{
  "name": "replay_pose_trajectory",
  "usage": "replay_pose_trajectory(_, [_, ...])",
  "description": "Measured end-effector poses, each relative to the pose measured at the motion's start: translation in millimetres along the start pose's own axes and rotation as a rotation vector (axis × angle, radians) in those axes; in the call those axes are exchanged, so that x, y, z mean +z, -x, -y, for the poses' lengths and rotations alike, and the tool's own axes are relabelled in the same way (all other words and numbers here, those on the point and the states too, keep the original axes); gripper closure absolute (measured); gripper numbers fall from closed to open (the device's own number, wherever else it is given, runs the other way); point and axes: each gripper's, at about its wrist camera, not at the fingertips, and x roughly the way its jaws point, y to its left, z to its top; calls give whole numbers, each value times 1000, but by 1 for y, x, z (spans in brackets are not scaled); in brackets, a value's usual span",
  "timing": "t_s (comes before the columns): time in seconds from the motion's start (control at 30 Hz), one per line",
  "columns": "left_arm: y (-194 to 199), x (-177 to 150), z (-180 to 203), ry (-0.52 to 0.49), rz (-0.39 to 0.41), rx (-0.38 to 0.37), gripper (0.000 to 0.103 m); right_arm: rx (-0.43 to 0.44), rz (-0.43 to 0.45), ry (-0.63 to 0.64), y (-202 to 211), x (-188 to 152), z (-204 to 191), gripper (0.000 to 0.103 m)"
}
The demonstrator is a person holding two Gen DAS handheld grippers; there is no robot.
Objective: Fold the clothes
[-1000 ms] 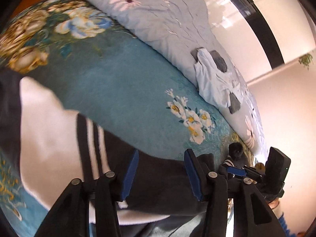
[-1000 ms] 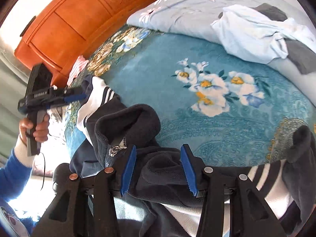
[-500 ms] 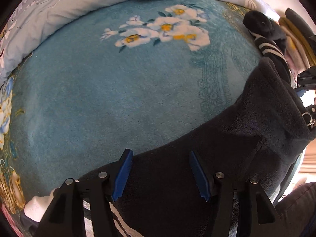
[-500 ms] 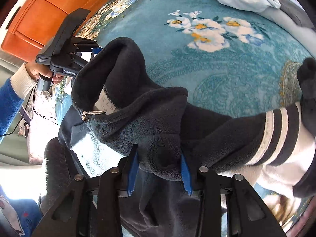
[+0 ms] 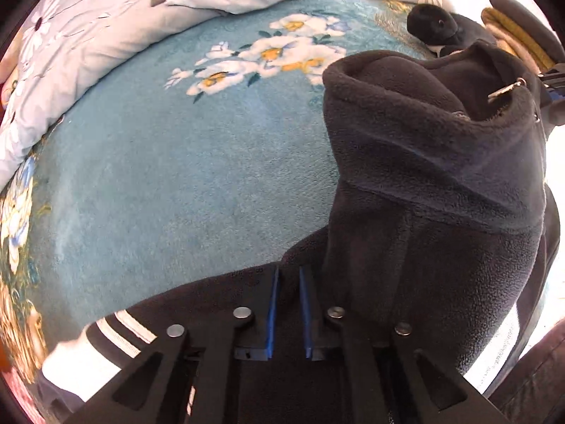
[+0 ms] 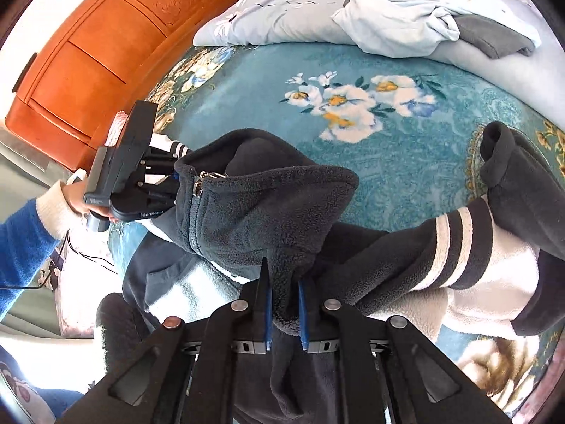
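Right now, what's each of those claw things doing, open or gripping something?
Left gripper: shut on the dark fleece jacket.
Right gripper: shut on the same jacket, by its collar.

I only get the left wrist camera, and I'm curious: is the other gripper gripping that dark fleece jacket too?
Observer: Yes. The right gripper is shut on the jacket, pinching a fold of fleece that hangs below the collar.
Operator: And what is off past the blanket's edge, where my picture stops?
Observer: An orange wooden headboard with carved panels, beyond the teal flowered blanket.
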Motion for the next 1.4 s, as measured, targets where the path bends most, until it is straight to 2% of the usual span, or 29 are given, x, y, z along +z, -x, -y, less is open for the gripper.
replay_pose_trajectory(0.17, [23, -9, -23, 120, 101, -23, 98, -9, 56, 7, 9, 10, 0, 91])
replay_pose_trajectory(0.33, [62, 10, -73, 244, 226, 53, 98, -61, 146, 39, 22, 46, 0, 92])
replay_pose_trajectory(0.47, [88, 32, -126, 374, 301, 139, 98, -175, 260, 73, 21, 97, 3, 92])
replay_pose_trajectory(0.53, [89, 41, -143, 434, 306, 209, 98, -214, 281, 49, 5, 122, 12, 92])
replay_pose_trajectory(0.6, [77, 50, -152, 479, 260, 300, 100, -239, 247, -12, -23, 143, 29, 92])
replay_pose_trajectory(0.7, [61, 47, -153, 546, 187, 345, 100, -296, 164, -83, -70, 157, 52, 92])
replay_pose_trajectory(0.77, [63, 35, -141, 585, 213, 288, 100, -297, 138, -118, -83, 158, 61, 91])
replay_pose_trajectory(0.87, [70, 16, -121, 641, 262, 191, 100, -277, 156, -107, -76, 155, 59, 88])
replay_pose_trajectory(0.9, [72, 9, -114, 659, 279, 158, 100, -269, 166, -92, -68, 151, 57, 84])
replay_pose_trajectory(0.97, [76, -3, -101, 696, 311, 92, 99, -252, 187, -55, -48, 144, 52, 65])
replay_pose_trajectory(1.0, [78, -10, -94, 714, 328, 59, 98, -241, 202, -43, -34, 137, 51, 63])
replay_pose_trajectory(1.07, [80, -24, -74, 751, 359, -8, 91, -227, 236, -31, -3, 120, 55, 56])
replay_pose_trajectory(1.17, [76, -46, -32, 820, 379, -106, 77, -346, 239, -74, 31, 91, 83, 39])
replay_pose_trajectory(1.23, [70, -54, -9, 875, 371, -171, 76, -468, 189, -132, 39, 70, 111, 39])
replay_pose_trajectory(1.27, [67, -57, 1, 901, 367, -203, 76, -487, 162, -161, 40, 58, 123, 39])
replay_pose_trajectory(1.3, [66, -57, 9, 919, 363, -227, 76, -492, 134, -190, 39, 46, 134, 39])
replay_pose_trajectory(1.4, [66, -58, 27, 956, 352, -262, 75, -435, 115, -247, 32, 18, 148, 39])
